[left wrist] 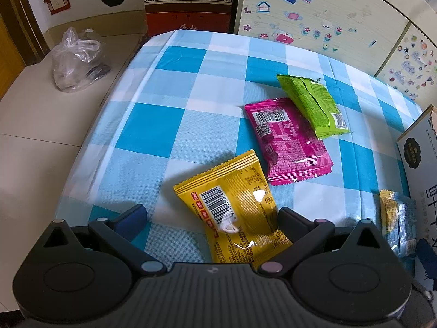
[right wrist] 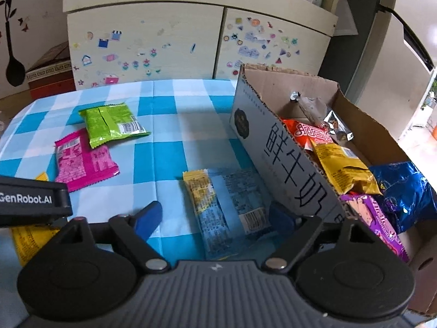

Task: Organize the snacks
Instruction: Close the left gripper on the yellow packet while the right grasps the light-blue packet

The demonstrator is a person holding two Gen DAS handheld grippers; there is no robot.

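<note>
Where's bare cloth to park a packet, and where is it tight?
Free: the left half of the checked cloth, left of the pink packet and green packet. Tight: the blue packet lies against the cardboard box, which is heaped with snacks.

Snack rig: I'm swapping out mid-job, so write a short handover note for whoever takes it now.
Left gripper: open, low over the yellow foil snack packet, which lies between its fingers, not gripped.
Right gripper: open, straddling the blue-and-yellow clear-wrapped snack packet beside the box, not gripped.
Open cardboard box stands at the right on the blue checked tablecloth.
Done: several packets already lie in the box, among them a yellow bag and a shiny blue bag.
Left: both packets above, plus the magenta packet and the green packet, which overlaps its edge.
</note>
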